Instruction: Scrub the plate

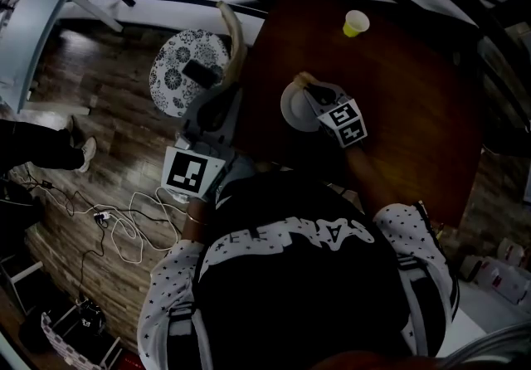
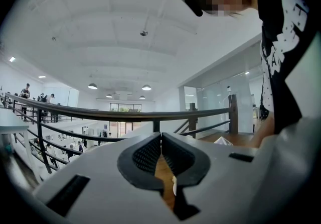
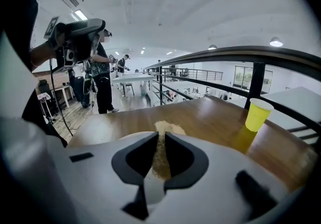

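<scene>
On the dark wooden counter (image 1: 398, 94) we see the white plate (image 1: 292, 111) lying directly under our right hand-held gripper (image 3: 161, 135). Its jaws are pinched on a tan sponge (image 3: 168, 128) that pokes out over the plate. Our left hand-held gripper (image 2: 160, 136) hangs off the counter's left edge, well apart from the plate, jaws pressed together on nothing, and a yellow cup (image 1: 355, 23) stands farther back.

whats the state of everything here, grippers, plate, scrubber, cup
left gripper: shut, nothing between the jaws
right gripper: shut on the tan scrubber
tan scrubber: clamped, its end sticking out past the jaws
plate: lying flat on the table, under the right gripper
yellow cup: upright, apart from the plate
</scene>
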`<state>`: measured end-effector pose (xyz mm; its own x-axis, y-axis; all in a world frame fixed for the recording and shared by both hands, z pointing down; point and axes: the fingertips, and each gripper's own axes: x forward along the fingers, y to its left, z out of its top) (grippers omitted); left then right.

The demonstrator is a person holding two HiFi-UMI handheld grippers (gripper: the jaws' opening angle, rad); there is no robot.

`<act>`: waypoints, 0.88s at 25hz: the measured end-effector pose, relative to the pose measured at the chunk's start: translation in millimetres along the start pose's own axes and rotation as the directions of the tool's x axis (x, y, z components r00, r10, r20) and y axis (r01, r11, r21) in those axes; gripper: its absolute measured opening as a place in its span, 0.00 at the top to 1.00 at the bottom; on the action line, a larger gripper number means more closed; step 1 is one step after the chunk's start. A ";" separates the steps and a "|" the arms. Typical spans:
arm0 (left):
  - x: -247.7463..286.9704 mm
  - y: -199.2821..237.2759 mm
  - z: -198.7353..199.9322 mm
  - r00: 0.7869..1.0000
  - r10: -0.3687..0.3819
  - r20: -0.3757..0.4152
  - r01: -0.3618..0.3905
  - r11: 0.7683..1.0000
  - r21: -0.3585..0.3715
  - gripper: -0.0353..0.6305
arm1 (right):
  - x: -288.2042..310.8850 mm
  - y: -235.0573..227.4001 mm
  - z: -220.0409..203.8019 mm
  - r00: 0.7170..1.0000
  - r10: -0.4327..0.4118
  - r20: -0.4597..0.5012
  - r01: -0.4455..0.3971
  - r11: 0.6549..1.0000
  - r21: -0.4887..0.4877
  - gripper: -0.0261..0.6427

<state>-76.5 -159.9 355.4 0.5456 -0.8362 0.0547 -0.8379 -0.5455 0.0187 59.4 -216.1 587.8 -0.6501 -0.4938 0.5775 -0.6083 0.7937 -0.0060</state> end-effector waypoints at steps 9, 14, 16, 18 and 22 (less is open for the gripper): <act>2.9 -4.7 -2.4 1.000 -0.016 0.001 0.016 1.000 -0.001 0.92 | -1.1 10.5 -8.2 1.000 0.017 -0.022 -0.018 1.000 -0.024 0.89; 2.6 -5.9 -1.7 1.000 -0.020 0.003 0.020 1.000 -0.001 0.92 | -2.3 14.4 -10.4 0.999 0.023 -0.032 -0.024 0.999 -0.030 0.89; 1.9 -5.6 -1.8 1.000 -0.017 0.002 0.017 1.000 -0.004 0.92 | -2.8 15.7 -10.8 0.999 0.025 -0.036 -0.026 0.999 -0.032 0.89; 1.2 -5.8 -2.4 1.000 -0.016 0.000 0.016 1.000 -0.006 0.92 | -3.1 17.0 -11.9 0.999 0.026 -0.041 -0.028 0.999 -0.038 0.89; -1.3 -6.7 -2.0 1.000 -0.017 0.002 0.017 1.000 -0.006 0.92 | -3.5 22.1 -12.3 0.998 0.039 -0.051 -0.041 0.998 -0.040 0.89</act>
<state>-71.7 -155.0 357.2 0.5596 -0.8271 0.0526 -0.8287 -0.5591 0.0252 53.9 -192.5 595.7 -0.6495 -0.4438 0.6174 -0.5623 0.8270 0.0029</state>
